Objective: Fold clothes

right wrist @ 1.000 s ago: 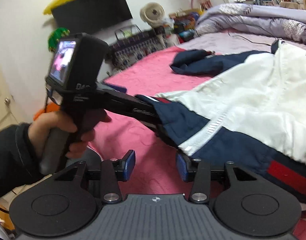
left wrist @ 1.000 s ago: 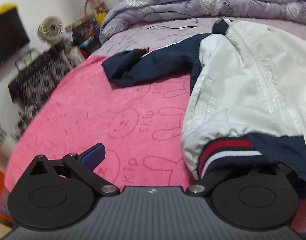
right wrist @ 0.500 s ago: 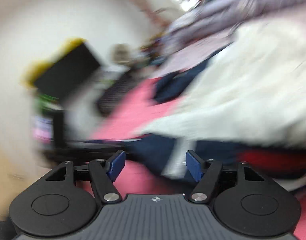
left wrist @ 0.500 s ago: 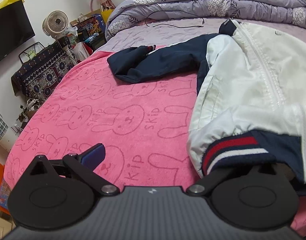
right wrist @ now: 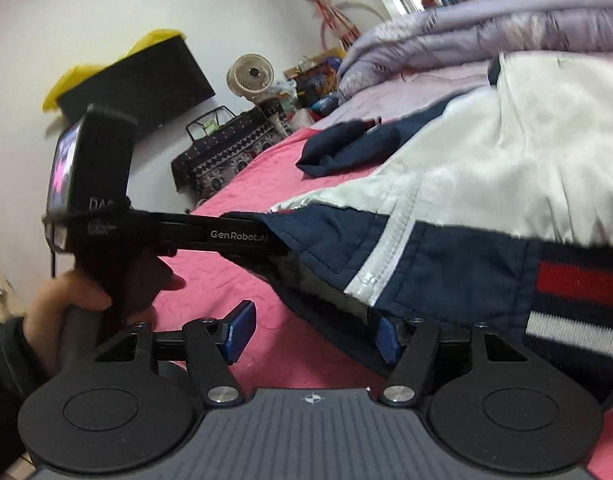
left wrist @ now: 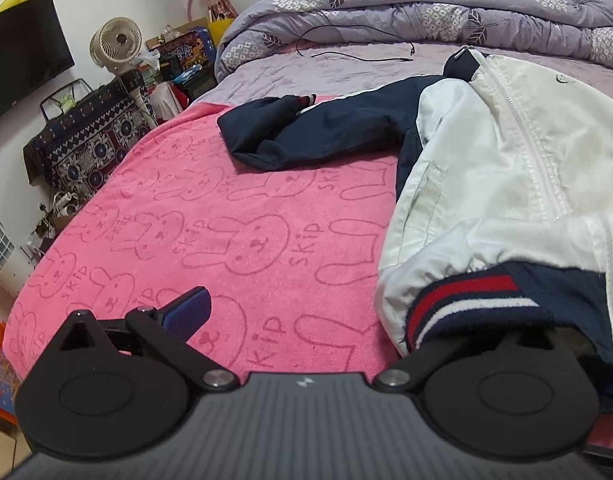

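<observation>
A white and navy jacket (left wrist: 486, 184) with a red and white striped hem (left wrist: 466, 300) lies on a pink bunny towel (left wrist: 234, 232). Its navy sleeve (left wrist: 318, 128) reaches out to the left. My left gripper (left wrist: 306, 320) is open; the hem drapes over its right finger and hides it, while the left pad (left wrist: 188, 312) is bare. In the right wrist view a hand (right wrist: 66, 304) holds that left gripper (right wrist: 242, 236), its tips tucked under the jacket's corner. My right gripper (right wrist: 312, 336) stands open low at the hem (right wrist: 426, 264), with the navy edge just above its right pad (right wrist: 386, 340).
The towel covers a bed with a lilac quilt (left wrist: 446, 12) bunched at the far side and a black cable (left wrist: 358, 56) on the sheet. Left of the bed are a fan (left wrist: 116, 44), a patterned cloth-covered stand (left wrist: 86, 132) and a wall television (left wrist: 22, 68).
My right gripper's jaws have spread wider, and it has dropped closer under the jacket's hem with a roll. The left gripper has stayed under the hem.
</observation>
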`<control>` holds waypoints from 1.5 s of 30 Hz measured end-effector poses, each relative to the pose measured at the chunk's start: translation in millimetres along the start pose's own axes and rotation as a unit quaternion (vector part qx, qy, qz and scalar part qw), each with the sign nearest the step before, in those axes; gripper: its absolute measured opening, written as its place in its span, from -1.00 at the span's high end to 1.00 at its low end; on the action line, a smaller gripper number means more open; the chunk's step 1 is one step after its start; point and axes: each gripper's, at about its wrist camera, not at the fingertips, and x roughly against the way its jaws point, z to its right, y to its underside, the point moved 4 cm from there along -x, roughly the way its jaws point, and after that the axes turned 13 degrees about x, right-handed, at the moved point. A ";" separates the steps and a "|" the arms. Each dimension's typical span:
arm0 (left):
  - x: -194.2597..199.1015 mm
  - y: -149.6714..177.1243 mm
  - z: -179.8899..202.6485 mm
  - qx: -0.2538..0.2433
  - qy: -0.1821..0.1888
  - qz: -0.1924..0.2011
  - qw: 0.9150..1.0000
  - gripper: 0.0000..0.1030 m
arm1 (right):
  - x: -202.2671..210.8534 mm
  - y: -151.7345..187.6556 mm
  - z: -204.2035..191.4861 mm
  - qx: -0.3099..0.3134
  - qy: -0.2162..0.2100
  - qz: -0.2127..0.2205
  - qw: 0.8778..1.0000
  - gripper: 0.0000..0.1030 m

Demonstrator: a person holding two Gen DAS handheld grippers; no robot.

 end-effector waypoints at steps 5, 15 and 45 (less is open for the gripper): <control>-5.0 5.5 -1.2 -0.003 -0.010 -0.003 1.000 -1.00 | 23.0 2.4 32.9 0.020 0.195 0.055 0.979 -0.26; 9.8 28.5 17.8 -0.076 -0.030 0.038 0.996 -1.00 | 77.0 20.0 47.3 0.251 0.479 -0.041 0.840 -0.06; 12.7 46.7 13.0 -0.096 -0.019 0.003 0.995 -1.00 | 85.3 40.5 74.0 0.274 0.523 -0.114 0.799 -0.90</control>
